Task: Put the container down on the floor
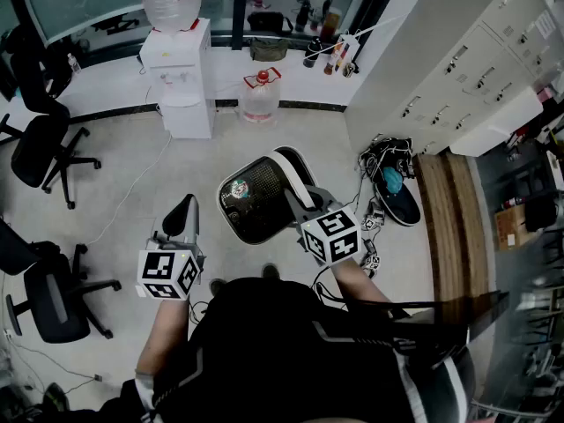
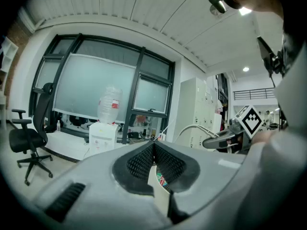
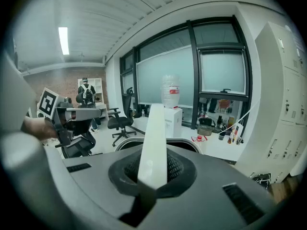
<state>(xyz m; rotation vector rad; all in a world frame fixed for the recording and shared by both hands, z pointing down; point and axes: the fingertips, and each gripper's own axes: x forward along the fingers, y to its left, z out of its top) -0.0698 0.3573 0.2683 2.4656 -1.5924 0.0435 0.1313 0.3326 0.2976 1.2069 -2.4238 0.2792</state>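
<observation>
Pale tiled floor (image 1: 264, 139) lay directly beneath. Round black mesh container with white rim (image 1: 256, 196) was held in air, mouth tilted upward. Right gripper (image 1: 301, 208) was clamped on its near-right rim. Left gripper (image 1: 182, 220), jaws together, empty, stood apart at left; lowering judged right hand's job

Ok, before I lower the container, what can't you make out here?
- Floor under the container: head view, covered by the container; both gripper views look above it.
- Whether the container's base is off the floor: no side-on view.
- Round label inside the container: head view, too small to read.
- Pale piece low between the shut jaws of the left gripper: left gripper view, too close to identify.
</observation>
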